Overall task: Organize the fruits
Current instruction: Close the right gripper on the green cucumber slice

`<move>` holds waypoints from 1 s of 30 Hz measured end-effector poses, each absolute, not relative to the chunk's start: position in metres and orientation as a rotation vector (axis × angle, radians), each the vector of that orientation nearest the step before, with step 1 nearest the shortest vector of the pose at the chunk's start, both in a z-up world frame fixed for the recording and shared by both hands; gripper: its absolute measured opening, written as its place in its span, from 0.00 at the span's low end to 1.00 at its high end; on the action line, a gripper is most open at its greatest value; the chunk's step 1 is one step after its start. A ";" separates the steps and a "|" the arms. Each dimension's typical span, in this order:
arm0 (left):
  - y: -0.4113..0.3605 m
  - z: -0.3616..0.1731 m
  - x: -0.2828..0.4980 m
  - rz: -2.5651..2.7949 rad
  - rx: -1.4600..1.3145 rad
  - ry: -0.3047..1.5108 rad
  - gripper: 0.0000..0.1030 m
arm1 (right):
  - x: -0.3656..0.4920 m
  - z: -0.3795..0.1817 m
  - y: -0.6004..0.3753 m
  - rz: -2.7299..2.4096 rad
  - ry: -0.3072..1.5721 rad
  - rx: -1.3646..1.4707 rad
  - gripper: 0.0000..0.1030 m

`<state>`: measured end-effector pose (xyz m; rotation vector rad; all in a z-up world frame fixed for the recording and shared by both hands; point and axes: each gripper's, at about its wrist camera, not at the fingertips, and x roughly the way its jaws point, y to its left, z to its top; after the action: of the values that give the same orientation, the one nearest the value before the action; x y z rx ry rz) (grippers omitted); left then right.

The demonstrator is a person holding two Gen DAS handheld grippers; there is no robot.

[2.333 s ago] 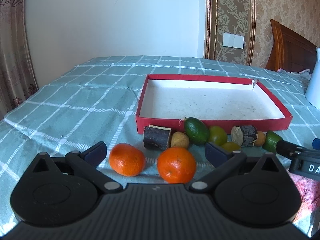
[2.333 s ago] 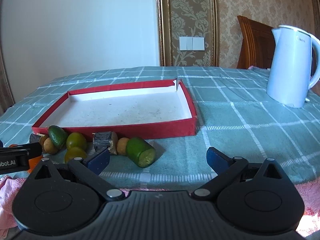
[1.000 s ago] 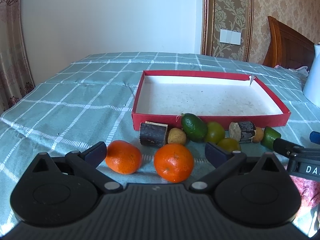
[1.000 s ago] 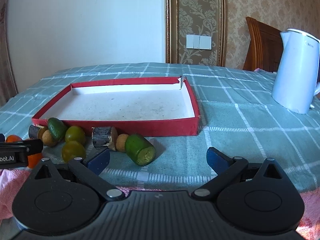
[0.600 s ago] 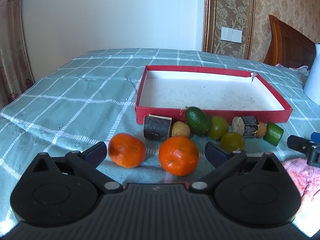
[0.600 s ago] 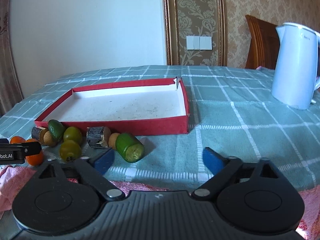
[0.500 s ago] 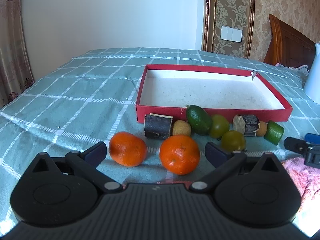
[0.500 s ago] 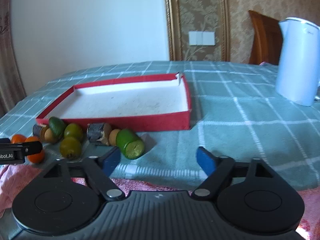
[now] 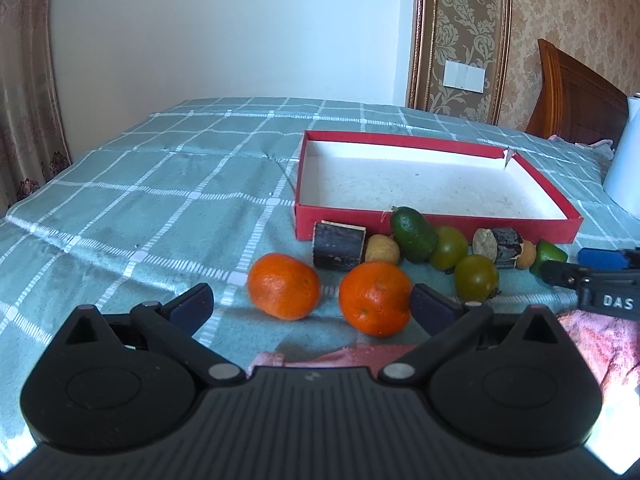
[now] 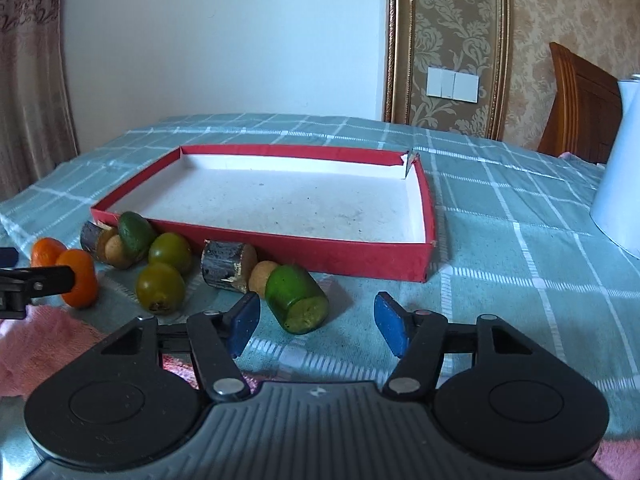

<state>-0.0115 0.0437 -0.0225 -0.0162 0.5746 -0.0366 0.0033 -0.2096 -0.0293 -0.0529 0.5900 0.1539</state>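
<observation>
Empty tray on cloth, fruits lined outside its near wall; cut green fruit (firm, light, prone to rolling; best gripped across its round sides) ahead of right gripper, jaws closing on nothing; left gripper wide apart, oranges ahead.

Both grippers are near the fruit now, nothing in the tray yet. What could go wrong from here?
The right gripper is closing with the cut green fruit just ahead of its pads, not between them; it may nudge the round piece away. The fruits crowd against the red tray wall, so neighbours like the log piece may shift.
</observation>
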 end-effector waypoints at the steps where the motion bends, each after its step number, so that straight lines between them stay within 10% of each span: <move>1: 0.045 -0.022 -0.013 -0.037 -0.019 0.573 1.00 | 0.006 -0.030 -0.208 0.161 0.597 -0.059 0.52; 9: 0.055 -0.024 -0.015 -0.034 -0.039 0.557 1.00 | 0.016 -0.038 -0.199 0.198 0.619 -0.088 0.37; 30: 0.089 -0.018 0.009 -0.098 0.047 0.590 1.00 | 0.013 -0.033 -0.214 0.158 0.551 0.002 0.35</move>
<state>0.0094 0.0890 -0.0184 0.0469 0.5899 -0.0984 0.0130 -0.2141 -0.0332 0.0022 0.5512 0.1576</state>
